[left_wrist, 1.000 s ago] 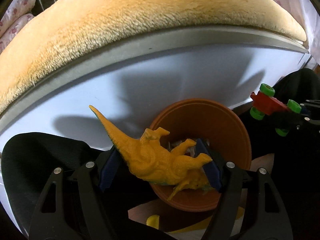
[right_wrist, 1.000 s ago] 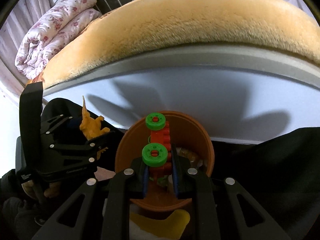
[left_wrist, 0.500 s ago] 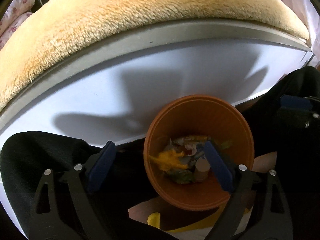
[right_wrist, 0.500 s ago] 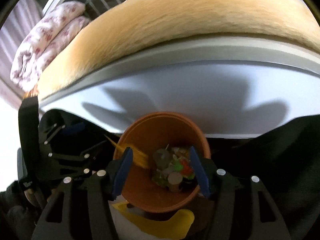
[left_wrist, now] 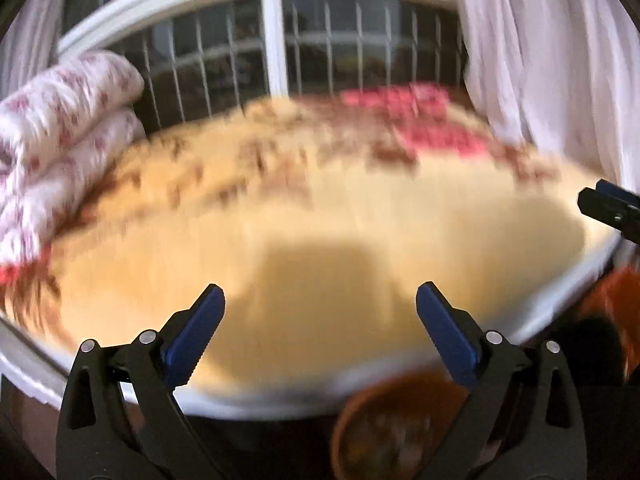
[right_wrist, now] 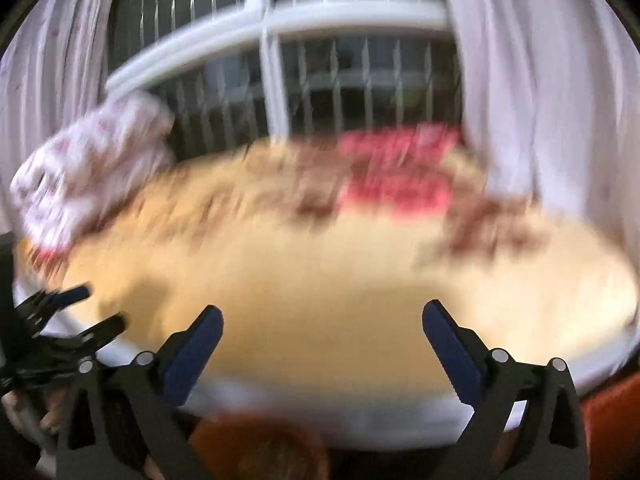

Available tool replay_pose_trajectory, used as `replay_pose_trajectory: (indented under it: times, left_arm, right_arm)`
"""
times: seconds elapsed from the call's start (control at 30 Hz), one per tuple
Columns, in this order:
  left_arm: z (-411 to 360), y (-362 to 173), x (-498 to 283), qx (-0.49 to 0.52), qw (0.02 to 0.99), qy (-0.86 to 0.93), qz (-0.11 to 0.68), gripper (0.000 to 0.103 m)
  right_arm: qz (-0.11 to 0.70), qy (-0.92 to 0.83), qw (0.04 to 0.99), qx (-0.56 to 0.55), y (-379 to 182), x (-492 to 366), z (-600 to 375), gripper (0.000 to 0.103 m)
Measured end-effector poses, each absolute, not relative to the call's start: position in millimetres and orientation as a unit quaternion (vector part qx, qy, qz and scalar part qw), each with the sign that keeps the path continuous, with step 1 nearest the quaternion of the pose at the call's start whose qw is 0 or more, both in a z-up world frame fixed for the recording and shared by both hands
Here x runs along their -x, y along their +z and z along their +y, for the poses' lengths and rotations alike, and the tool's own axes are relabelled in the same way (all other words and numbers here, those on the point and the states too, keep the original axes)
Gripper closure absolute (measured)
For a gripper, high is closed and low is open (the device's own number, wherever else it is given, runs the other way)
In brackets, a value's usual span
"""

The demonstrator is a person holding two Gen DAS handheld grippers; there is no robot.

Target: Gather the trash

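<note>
Both views are blurred by motion. My left gripper (left_wrist: 320, 300) is open and empty, raised above the yellow bed blanket (left_wrist: 320, 208). The orange bin (left_wrist: 384, 428) sits below it at the bottom edge, with a blurred heap inside. My right gripper (right_wrist: 322, 318) is open and empty too, with the orange bin (right_wrist: 260, 452) below it at the bottom edge. The right gripper's tip shows at the right edge of the left wrist view (left_wrist: 612, 208). The left gripper shows at the left edge of the right wrist view (right_wrist: 60, 320).
A bed with a white frame (left_wrist: 280, 404) fills the middle. A folded floral quilt (left_wrist: 52, 136) lies at the left, a red patterned patch (left_wrist: 424, 124) at the back. Behind are a barred window (left_wrist: 280, 52) and white curtains (left_wrist: 552, 60).
Both grippers have let go of their toys, the yellow dinosaur and the red block car, into the orange bin. Both have since swung upward, so the bed top and window are in view.
</note>
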State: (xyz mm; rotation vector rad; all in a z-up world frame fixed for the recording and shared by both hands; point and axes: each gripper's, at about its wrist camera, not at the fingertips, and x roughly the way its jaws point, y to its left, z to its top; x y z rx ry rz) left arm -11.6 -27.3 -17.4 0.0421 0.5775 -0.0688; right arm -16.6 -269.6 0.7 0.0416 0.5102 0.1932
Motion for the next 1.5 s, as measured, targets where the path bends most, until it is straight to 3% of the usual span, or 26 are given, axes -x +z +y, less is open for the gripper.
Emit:
replay_pose_trajectory:
  times: [0.13,0.4,0.67,1.5]
  left_arm:
    - [-22.8,4.1,-50.1,0.004,0.968,0.011,0.252,0.008]
    - [-4.1,-23.9,-136.7,0.018,0.946,0.051,0.320,0.008]
    - [-1.8,-45.8,-146.1,0.021,0.939,0.045,0.341,0.008]
    - [-4.1,-47.3,-145.2,0.016,0.941,0.043,0.335,0.008]
  right_arm:
    - [0.219,0.077,0.972,-0.027,15.5,-60.4,-268.1,0.005]
    - [0.269,0.076,0.960,-0.019,-32.8,-133.6,-244.0,0.005]
    - [0.356,0.080,0.928,-0.070,-62.1,-161.1,-251.7,0.005]
    - [0.344,0.073,0.932,-0.086,-63.6,-153.9,-256.7,0.005]
